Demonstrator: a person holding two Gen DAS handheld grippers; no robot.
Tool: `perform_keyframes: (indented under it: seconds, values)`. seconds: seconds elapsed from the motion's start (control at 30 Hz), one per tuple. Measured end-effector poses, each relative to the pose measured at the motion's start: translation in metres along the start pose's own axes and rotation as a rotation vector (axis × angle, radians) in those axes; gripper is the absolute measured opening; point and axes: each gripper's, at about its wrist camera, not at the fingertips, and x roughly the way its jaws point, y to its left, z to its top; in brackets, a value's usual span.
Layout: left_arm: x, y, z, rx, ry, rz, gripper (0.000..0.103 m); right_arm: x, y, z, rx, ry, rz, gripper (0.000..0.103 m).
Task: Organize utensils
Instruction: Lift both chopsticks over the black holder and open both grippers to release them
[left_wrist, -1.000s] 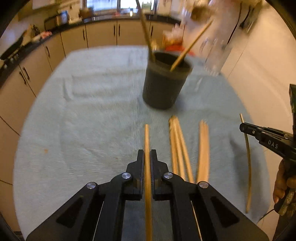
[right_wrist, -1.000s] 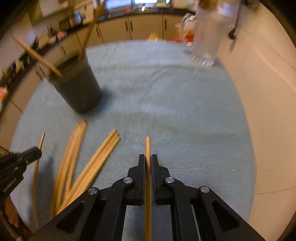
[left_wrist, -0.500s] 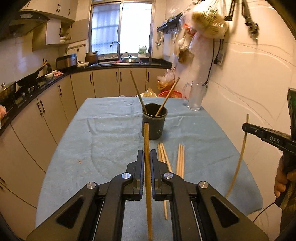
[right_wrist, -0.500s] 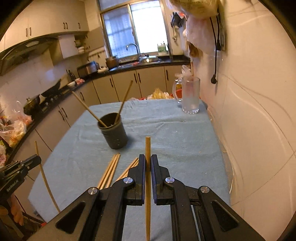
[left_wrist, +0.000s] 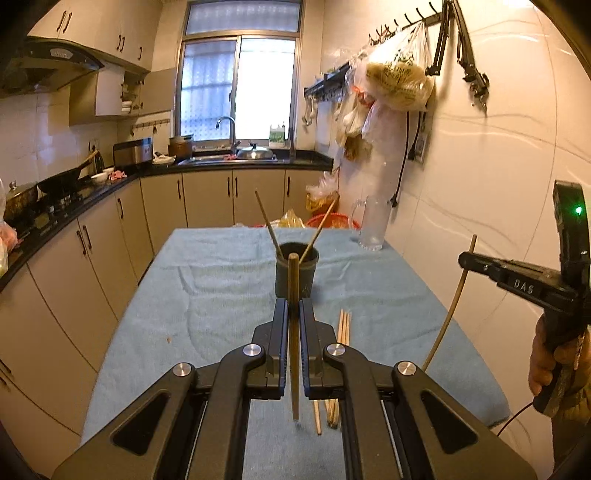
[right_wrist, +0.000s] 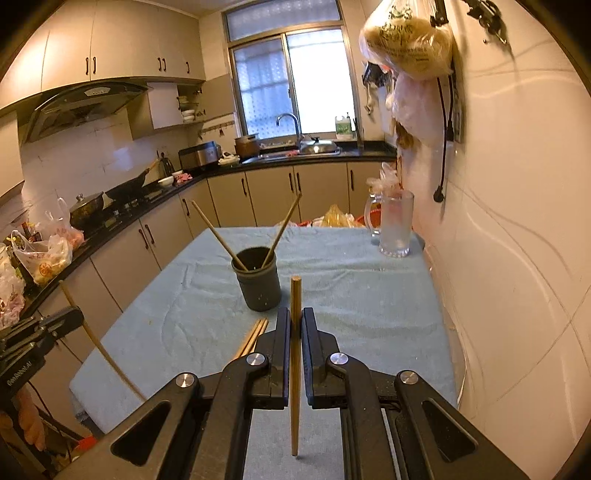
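A dark cup (left_wrist: 296, 275) (right_wrist: 258, 280) stands mid-table with two chopsticks leaning in it. My left gripper (left_wrist: 293, 314) is shut on a wooden chopstick (left_wrist: 294, 332), held above the table in front of the cup. My right gripper (right_wrist: 294, 319) is shut on another chopstick (right_wrist: 295, 354), to the right of the cup and raised. Several loose chopsticks (left_wrist: 344, 328) (right_wrist: 253, 338) lie on the blue cloth between grippers and cup. The right gripper also shows in the left wrist view (left_wrist: 467, 260), the left gripper in the right wrist view (right_wrist: 70, 317).
The table carries a blue towel (left_wrist: 221, 280) (right_wrist: 369, 295). A glass mug (left_wrist: 371, 225) (right_wrist: 395, 225) stands at the far right corner by the tiled wall. Plastic bags (right_wrist: 332, 218) lie at the far edge. Kitchen cabinets (left_wrist: 92, 258) run along the left.
Both grippers have lifted and pulled back from the table, each carrying its chopstick. The views went from looking down at the cloth to level across the kitchen.
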Motion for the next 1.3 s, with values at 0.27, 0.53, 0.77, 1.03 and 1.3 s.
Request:
perform_keyframes:
  seconds: [0.27,0.53,0.77,1.03,1.3]
  values:
    - [0.015,-0.002,0.043,0.008,-0.041,0.006,0.005,0.013,0.003,0.027,0.005,-0.028,0.005,0.006]
    - [0.057,0.009,0.109,-0.062,-0.04,0.014,0.005,0.032,0.014,0.083,0.035,-0.114,0.045,0.006]
    - [0.108,0.013,0.155,-0.122,-0.053,0.013,0.005,0.065,0.015,0.134,0.116,-0.216,0.078,0.006]
    - [0.167,0.015,0.183,-0.137,-0.053,0.019,0.005,0.12,0.003,0.168,0.195,-0.232,0.107,0.006]
    - [0.235,0.018,0.165,-0.117,0.054,0.037,0.005,0.193,-0.005,0.153,0.206,-0.12,0.068,0.006]
